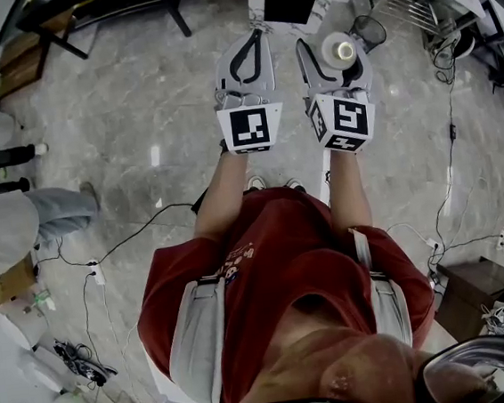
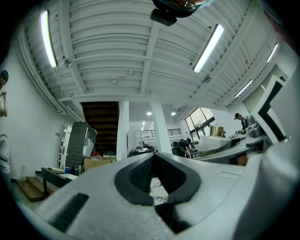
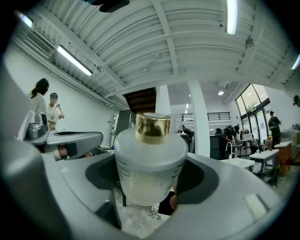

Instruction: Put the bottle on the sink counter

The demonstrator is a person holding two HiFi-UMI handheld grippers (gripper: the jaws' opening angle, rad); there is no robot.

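Two grippers are raised in front of the person, over the marble floor (image 1: 151, 90). The right gripper (image 1: 335, 58) is clamped on the frosted bottle (image 3: 149, 164), pads on its round body, gold cap (image 3: 153, 127) up, and it hangs in the air (no sink desk I can pick out in any view). The left gripper (image 1: 255, 36) is closed with nothing in it. Risks: the smooth round body could slide or tip between the pads on a jerky carry and drop onto hard floor. Cables (image 1: 130, 236) cross the floor nearby, so walking could mean a trip.
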